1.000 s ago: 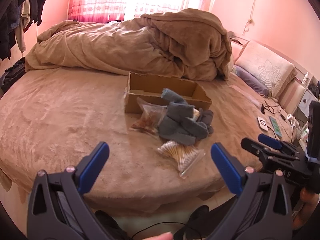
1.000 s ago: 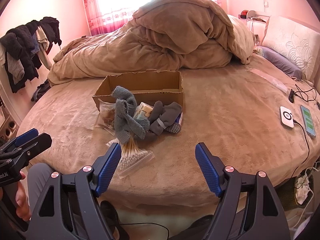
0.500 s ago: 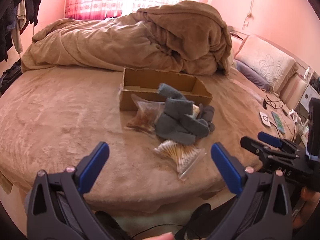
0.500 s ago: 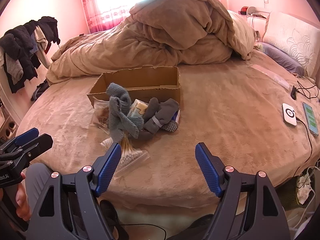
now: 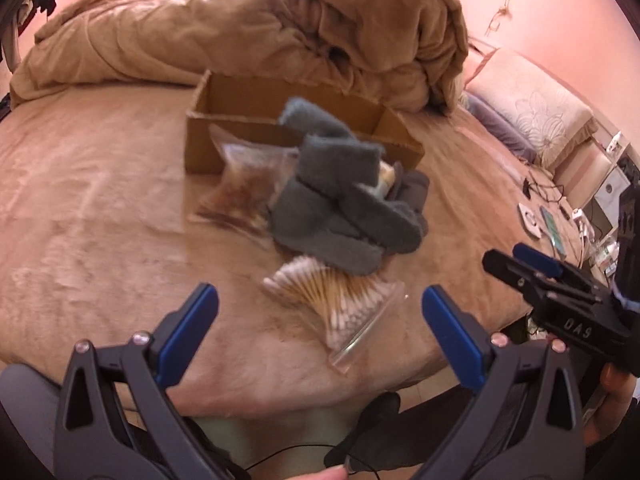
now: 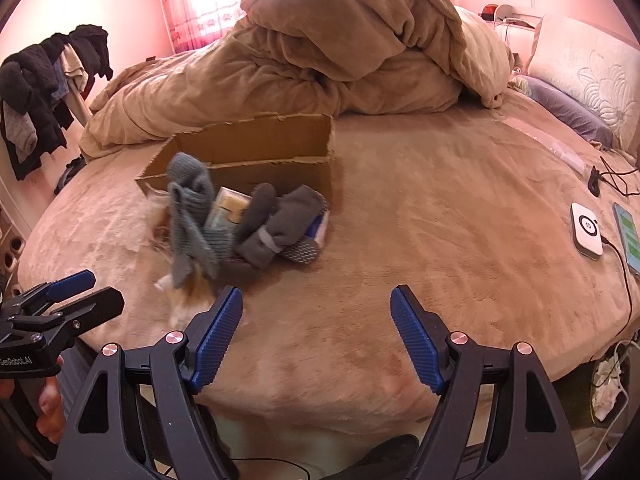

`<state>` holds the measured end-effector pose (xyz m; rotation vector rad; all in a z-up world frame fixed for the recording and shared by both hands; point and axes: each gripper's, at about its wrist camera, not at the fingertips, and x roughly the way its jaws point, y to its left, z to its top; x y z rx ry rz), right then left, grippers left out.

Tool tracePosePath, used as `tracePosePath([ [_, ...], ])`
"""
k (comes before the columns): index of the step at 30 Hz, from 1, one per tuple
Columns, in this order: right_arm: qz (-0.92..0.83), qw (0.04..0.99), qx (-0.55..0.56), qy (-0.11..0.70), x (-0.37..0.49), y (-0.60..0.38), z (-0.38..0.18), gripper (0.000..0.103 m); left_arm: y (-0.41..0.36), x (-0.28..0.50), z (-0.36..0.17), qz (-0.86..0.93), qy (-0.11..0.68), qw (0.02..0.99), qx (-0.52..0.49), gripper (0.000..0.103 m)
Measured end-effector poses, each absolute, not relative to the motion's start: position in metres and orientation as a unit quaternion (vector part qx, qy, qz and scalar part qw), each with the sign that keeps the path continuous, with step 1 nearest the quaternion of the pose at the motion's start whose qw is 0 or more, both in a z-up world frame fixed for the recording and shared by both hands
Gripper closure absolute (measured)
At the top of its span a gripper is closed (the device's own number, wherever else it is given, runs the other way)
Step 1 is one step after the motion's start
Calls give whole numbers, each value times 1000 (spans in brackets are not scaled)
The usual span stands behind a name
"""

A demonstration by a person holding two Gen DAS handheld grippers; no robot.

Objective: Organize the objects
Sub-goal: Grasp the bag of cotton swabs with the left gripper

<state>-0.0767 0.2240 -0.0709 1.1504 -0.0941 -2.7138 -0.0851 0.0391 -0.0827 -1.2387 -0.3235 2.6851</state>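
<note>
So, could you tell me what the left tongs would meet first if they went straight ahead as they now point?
Probably the clear bag of cotton swabs, which lies on the bed between the open left tongs and the grey cloth; depth is uncertain.

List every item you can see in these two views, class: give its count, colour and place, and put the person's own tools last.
cardboard box: one, brown, on bed, behind the pile
knit cloth: one, grey-blue, atop the pile
dark socks: bundle, count unclear, grey, before box
cotton swab bag: one, clear, nearest bed edge
snack bag: one, clear, brown contents, beside box
duvet: one, tan, heaped behind
phone: one, right edge
left gripper: open
right gripper: open
</note>
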Motion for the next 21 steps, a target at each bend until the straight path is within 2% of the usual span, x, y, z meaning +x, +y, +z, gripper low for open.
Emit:
tracePosePath([
  [8, -911, 111, 396, -36, -100, 233, -89, 24, 62, -116, -125, 878, -121, 96, -453, 3],
  [15, -907, 119, 403, -39, -113, 237, -103, 24, 71, -127, -141, 880, -106, 85, -455, 28],
  [21, -908, 131, 395, -44, -118, 234, -103, 24, 64, -116, -135, 885, -111, 92, -443, 40],
])
